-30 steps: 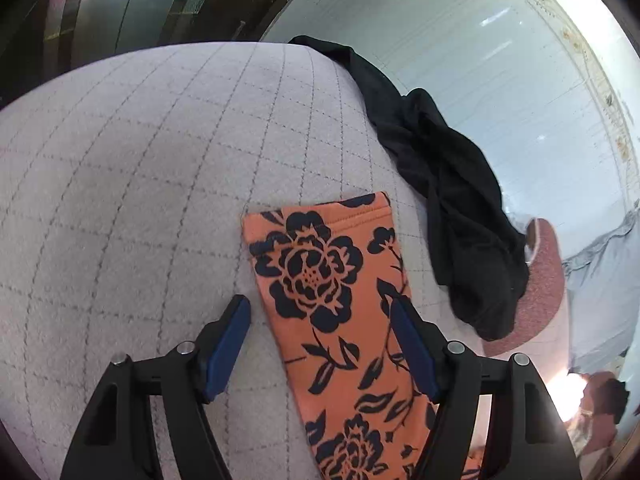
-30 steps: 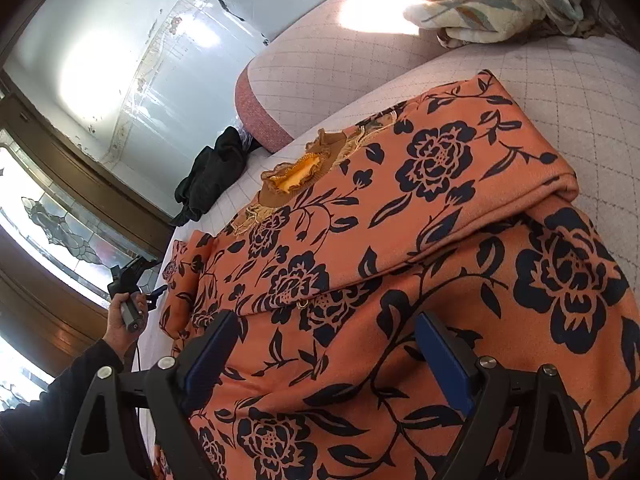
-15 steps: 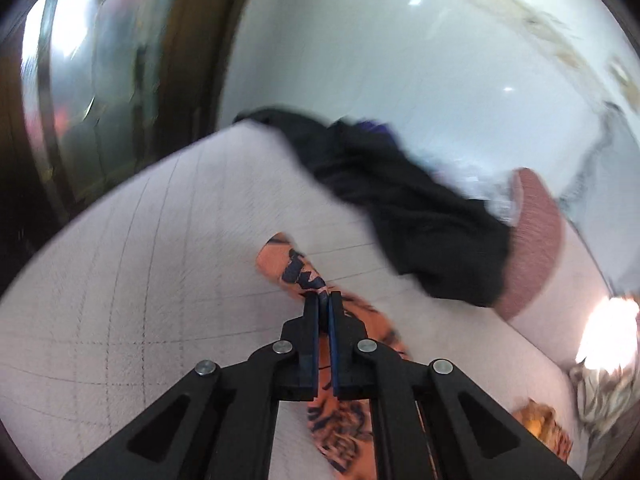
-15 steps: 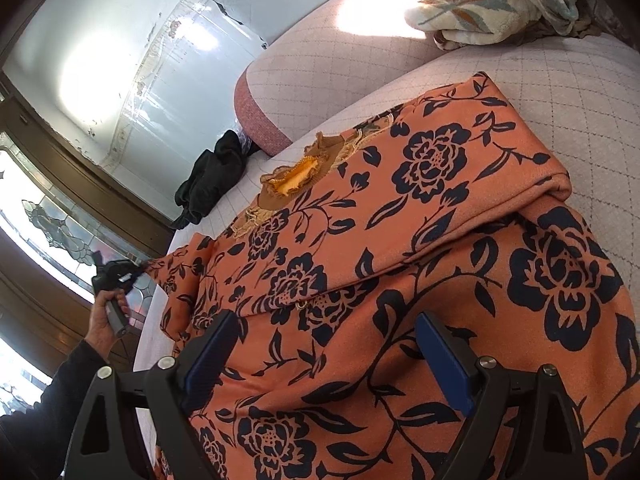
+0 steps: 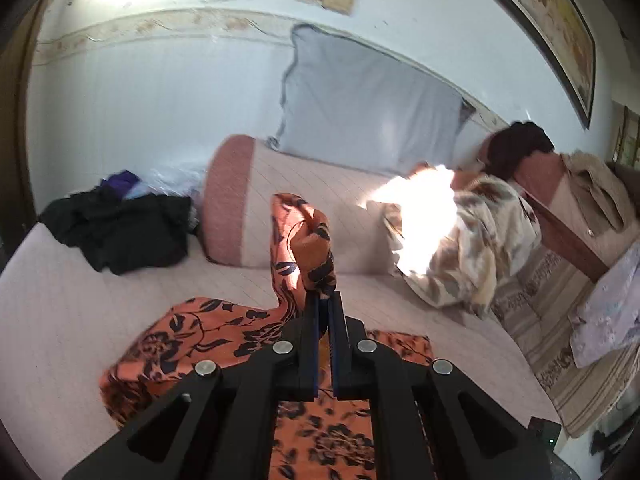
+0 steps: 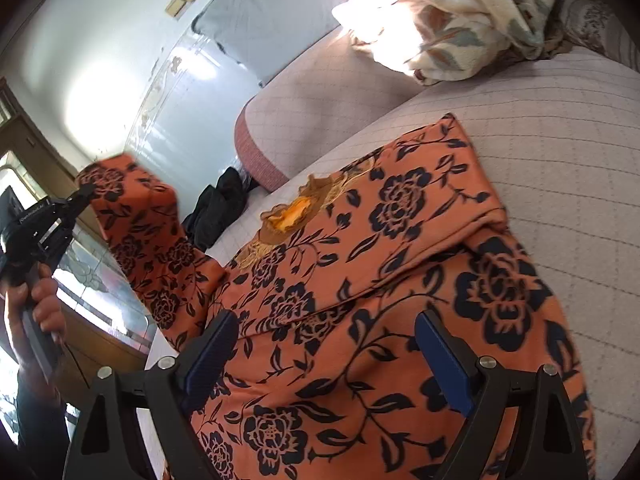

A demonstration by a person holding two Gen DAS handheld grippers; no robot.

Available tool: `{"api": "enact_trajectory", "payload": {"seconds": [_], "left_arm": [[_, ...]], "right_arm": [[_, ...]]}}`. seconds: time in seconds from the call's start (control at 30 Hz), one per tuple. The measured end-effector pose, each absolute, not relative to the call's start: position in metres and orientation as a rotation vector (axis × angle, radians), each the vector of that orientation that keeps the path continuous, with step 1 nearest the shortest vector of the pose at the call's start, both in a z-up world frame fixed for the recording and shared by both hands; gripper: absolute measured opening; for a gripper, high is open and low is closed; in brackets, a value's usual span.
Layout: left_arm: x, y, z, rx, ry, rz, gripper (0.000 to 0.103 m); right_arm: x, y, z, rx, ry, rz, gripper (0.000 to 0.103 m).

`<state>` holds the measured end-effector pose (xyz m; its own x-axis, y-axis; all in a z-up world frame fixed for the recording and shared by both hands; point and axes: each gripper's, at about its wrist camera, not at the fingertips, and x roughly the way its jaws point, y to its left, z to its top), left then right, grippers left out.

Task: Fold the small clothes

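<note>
We see bare bed [image 5: 72, 320] at the left wrist frame's lower left; black clothes [image 5: 120, 232] at mid-left, the bolster [image 5: 240, 200] at centre and a crumpled floral blanket [image 5: 460, 240] at right block the far edge.

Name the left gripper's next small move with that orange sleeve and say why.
Probably carry the sleeve across and lay it on the garment's body. The left gripper is shut on the cuff and holds it in the air, while the right gripper hovers open over the flat part.
</note>
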<state>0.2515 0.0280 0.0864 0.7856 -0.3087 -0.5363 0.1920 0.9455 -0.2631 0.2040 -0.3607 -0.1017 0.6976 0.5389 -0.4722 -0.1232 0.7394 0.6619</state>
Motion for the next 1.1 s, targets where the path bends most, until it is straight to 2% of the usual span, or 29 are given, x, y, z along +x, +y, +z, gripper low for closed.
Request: {"api": "enact_trajectory", "payload": {"seconds": [0.07,0.1,0.13,0.17,0.3,0.43,0.5,0.6,0.7,0.83,0.9,0.93,1.0,1.03,1.1], "left_arm": [[0.266,-0.013,0.053,-0.132,0.688,-0.297,0.006],[0.269,-0.031,0.032,-0.076,0.73,-0.298,0.02],[0.274,-0.044,0.01,-0.036,0.8,-0.316,0.042],[0.273,-0.05,-0.008,-0.015,0.869,-0.323,0.048],[0.244,-0.013,-0.036,-0.064,0.96,-0.282,0.048],[0.219,0.057,-0.024,-0.095,0.868,-0.152,0.064],[0.21,0.092,-0.025,-0.11,0.826,-0.053,0.067],[0.2,0.141,-0.034,-0.155,0.826,0.039,0.067],[0.196,0.17,-0.049,-0.217,0.823,0.067,0.067],[0.197,0.185,-0.069,-0.29,0.804,0.065,0.067],[0.198,0.184,-0.074,-0.275,0.78,0.067,0.067],[0.198,0.183,-0.076,-0.266,0.775,0.069,0.067],[0.2,0.183,-0.08,-0.268,0.787,0.064,0.067],[0.201,0.184,-0.081,-0.276,0.793,0.067,0.067],[0.201,0.185,-0.08,-0.273,0.796,0.061,0.067]], "right_arm": [[0.203,-0.369,-0.102,0.659,0.707,0.381,0.092],[0.203,-0.372,-0.103,0.668,0.707,0.375,0.092],[0.203,-0.375,-0.103,0.678,0.708,0.369,0.092],[0.204,-0.377,-0.103,0.688,0.707,0.365,0.092],[0.203,-0.382,-0.101,0.699,0.693,0.367,0.092],[0.205,-0.383,-0.101,0.723,0.691,0.378,0.092],[0.208,-0.38,-0.103,0.731,0.703,0.394,0.092],[0.216,-0.376,-0.096,0.801,0.715,0.443,0.092],[0.243,-0.357,-0.075,0.737,0.739,0.483,0.092],[0.305,-0.324,-0.079,0.59,0.908,0.402,0.09],[0.321,-0.316,-0.092,0.537,0.994,0.348,0.081],[0.326,-0.311,-0.098,0.49,1.028,0.314,0.071],[0.331,-0.311,-0.112,0.465,1.073,0.262,0.065],[0.333,-0.309,-0.113,0.442,1.076,0.246,0.057],[0.337,-0.305,-0.11,0.392,1.094,0.219,0.034]]}}
